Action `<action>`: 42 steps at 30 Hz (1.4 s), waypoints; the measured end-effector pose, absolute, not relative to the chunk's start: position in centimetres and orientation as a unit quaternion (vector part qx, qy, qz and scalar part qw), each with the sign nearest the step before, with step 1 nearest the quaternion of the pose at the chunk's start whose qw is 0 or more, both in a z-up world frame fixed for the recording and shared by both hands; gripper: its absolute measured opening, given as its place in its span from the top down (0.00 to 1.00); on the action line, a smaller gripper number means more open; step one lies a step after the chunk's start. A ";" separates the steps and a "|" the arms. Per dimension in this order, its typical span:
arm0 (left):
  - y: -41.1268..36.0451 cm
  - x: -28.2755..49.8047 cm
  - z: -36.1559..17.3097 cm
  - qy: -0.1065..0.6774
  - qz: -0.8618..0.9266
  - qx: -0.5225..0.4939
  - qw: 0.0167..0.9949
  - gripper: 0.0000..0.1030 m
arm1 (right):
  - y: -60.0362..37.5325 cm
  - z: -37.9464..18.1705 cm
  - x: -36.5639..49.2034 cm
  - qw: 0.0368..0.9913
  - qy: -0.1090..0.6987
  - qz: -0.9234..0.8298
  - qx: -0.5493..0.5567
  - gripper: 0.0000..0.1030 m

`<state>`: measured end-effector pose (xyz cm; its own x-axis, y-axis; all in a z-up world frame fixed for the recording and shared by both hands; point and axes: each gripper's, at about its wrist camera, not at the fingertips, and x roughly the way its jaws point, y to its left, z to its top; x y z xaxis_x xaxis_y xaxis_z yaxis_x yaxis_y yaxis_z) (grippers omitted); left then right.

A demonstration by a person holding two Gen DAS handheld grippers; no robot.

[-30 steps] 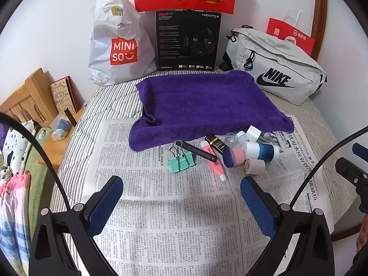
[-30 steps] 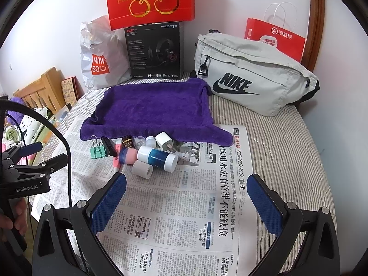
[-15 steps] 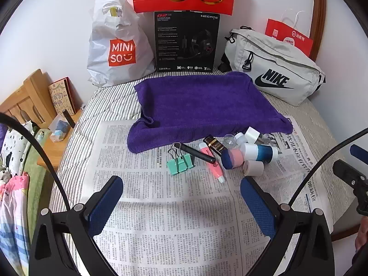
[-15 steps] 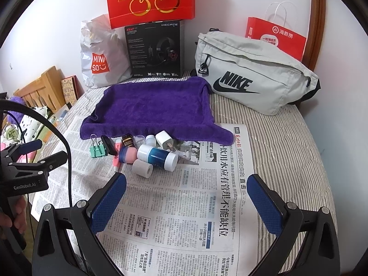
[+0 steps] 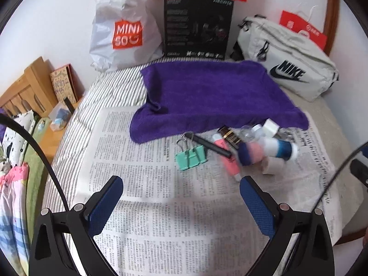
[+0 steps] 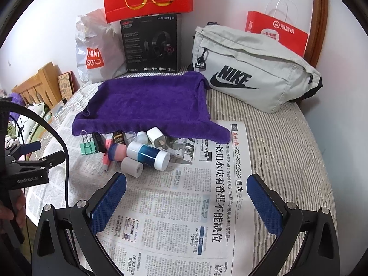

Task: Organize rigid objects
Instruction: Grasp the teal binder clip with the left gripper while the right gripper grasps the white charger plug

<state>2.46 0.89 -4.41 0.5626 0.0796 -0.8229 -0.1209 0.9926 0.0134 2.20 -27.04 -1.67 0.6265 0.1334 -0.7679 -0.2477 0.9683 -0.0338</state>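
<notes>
Both claws hang over a newspaper (image 6: pixel 184 207) spread on a striped bed (image 6: pixel 287 142). The left claw (image 5: pixel 181 195) has its blue pads spread wide and grips nothing. The right claw (image 6: pixel 186 197) is likewise spread wide with nothing between its pads.

The landmark is the purple towel (image 6: pixel 147 105) lying flat on the bed past the newspaper. The small things to be sorted sit in a loose heap on the newspaper at the towel's near edge. At the heap's left end a green binder clip (image 6: pixel 87 147) lies beside a black pen (image 5: pixel 208 146). Right of them lie a pink tube (image 5: pixel 227 158) and a dark little bottle with a gold band (image 6: pixel 118 138). A white bottle with a blue middle (image 6: pixel 148 155) lies on its side at the heap's near side, touching a small pale roll (image 6: pixel 131 167) in front of it. A white plug (image 6: pixel 156 136) sits right at the towel's edge.

Behind the towel a white shopping bag (image 6: pixel 96 53), a black headset box (image 6: pixel 150 43) and a grey bag (image 6: pixel 248 69) stand along the wall.
</notes>
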 end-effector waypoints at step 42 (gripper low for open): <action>3.3 8.2 -11.3 0.478 0.084 -0.027 0.874 0.23 | -26.3 -9.7 8.8 0.854 0.489 0.161 -0.074 0.00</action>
